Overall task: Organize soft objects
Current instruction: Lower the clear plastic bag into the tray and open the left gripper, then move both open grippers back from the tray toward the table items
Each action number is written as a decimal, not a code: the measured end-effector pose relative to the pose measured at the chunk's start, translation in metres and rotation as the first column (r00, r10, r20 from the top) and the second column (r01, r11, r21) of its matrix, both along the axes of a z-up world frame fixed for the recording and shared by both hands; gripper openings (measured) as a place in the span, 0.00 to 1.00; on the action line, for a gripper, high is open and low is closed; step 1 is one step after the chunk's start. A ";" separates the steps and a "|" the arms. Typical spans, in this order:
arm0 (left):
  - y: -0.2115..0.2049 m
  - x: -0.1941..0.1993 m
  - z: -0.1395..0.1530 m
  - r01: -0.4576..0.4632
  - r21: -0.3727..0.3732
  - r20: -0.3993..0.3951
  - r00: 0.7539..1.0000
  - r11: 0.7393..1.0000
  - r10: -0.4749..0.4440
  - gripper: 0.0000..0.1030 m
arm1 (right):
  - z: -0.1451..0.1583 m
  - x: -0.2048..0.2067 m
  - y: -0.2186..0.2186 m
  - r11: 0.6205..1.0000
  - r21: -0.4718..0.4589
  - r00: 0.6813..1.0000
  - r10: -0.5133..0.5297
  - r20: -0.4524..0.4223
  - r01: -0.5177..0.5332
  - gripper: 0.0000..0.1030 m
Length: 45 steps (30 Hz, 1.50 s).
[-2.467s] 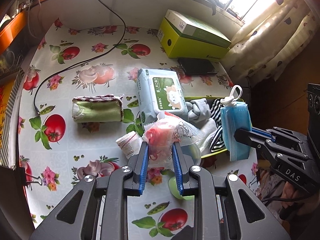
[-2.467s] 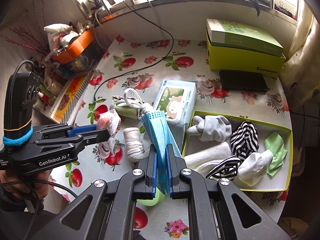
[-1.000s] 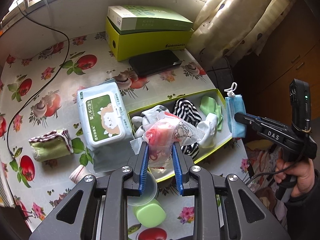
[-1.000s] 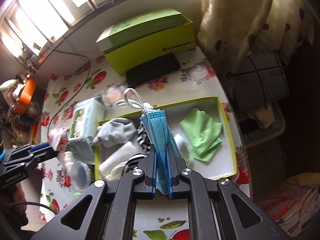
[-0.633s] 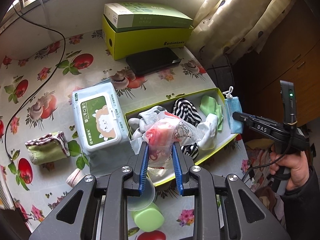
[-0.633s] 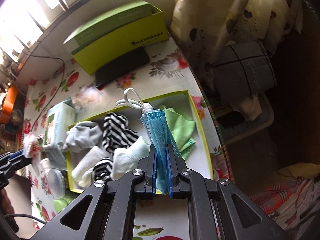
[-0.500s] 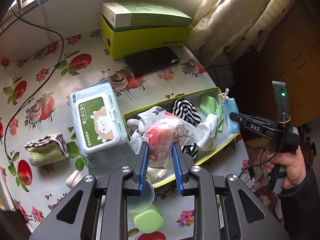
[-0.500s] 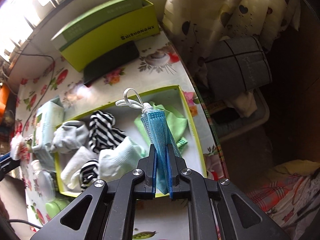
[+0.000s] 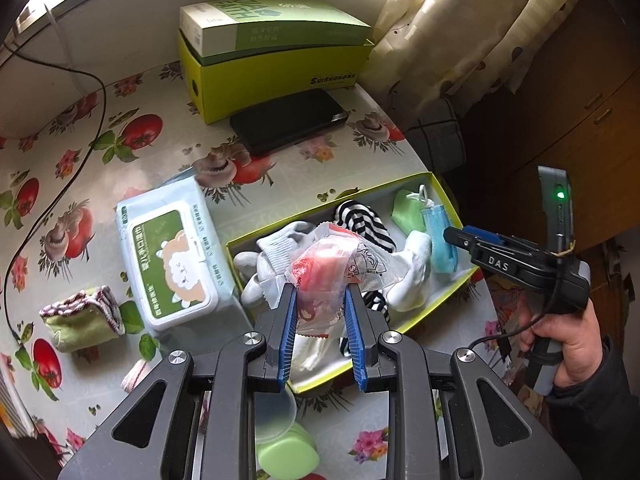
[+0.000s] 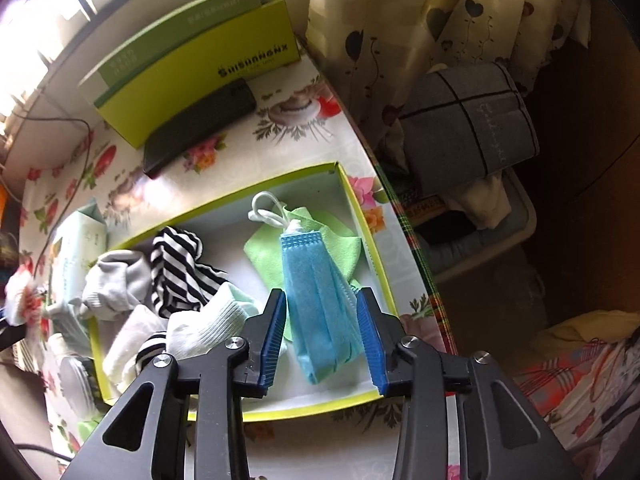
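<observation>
Left wrist view shows the flowered tablecloth with a yellow-green shoe box at the back, a flat black case before it, and a pack of wet wipes just beside the shallow yellow-edged tray; the tray holds grey, white and striped socks and a green cloth; a rolled green towel lies left of the wipes; the left gripper is clamped on a crinkled clear packet with red contents, which hides part of the socks; the right gripper hangs over the tray's right end, its jaws opening, the folded blue face mask loose between them, lying on the green cloth with its white loops toward the far wall.
</observation>
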<state>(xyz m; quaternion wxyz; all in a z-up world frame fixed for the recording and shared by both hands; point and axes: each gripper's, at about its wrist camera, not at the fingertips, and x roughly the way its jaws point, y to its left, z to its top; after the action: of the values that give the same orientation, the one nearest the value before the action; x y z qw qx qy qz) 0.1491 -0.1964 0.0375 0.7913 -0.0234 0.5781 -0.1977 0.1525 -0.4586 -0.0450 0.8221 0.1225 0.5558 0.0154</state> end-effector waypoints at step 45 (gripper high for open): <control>-0.085 0.045 -0.029 0.156 -0.002 -0.037 0.987 0.988 -0.156 0.36 | 0.046 -0.035 0.018 0.994 0.096 0.997 0.040 0.070 -0.046 0.35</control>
<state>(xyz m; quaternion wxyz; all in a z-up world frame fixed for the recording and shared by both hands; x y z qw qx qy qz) 0.1938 -0.2817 0.0088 0.7625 0.0189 0.5929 -0.2583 0.1179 -0.4406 0.0009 0.8330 0.1497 0.5287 0.0643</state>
